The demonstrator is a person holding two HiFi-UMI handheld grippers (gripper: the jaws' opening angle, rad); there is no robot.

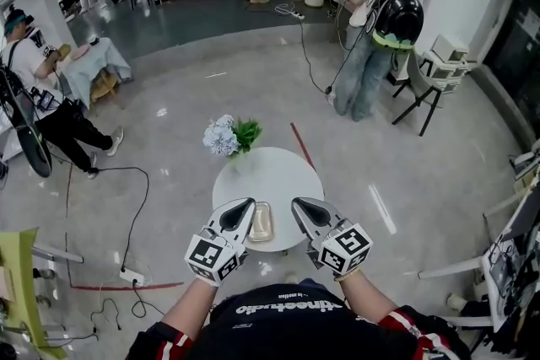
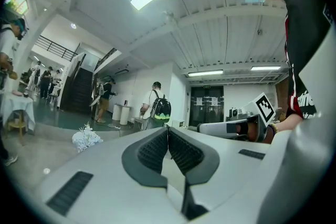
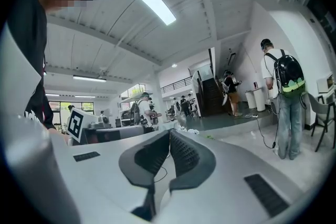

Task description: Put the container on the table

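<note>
Currently both forearms reach forward from the person's dark shirt, side by side. Each holds its gripper angled inward, so the two noses converge over the near edge of the round white table (image 1: 272, 173). The marker cubes sit at the near ends, by the wrists.

The left gripper (image 1: 245, 207) has its ribbed pads pressed together with nothing between them, as its own view shows. The right gripper (image 1: 300, 206) is likewise closed tip to tip and empty.

The container (image 1: 261, 222), a shallow, pale oblong tray, lies flat on the table in the gap between the two grippers. It is just right of the left gripper's nose and a little left of the right gripper's. Whether the left nose touches its edge cannot be told from above. Its long axis runs straight away from the person, with the far short end pointing toward the bunch of pale flowers (image 1: 223, 137) with green leaves. That bunch sits at the table's far rim, well ahead of both grippers.
</note>
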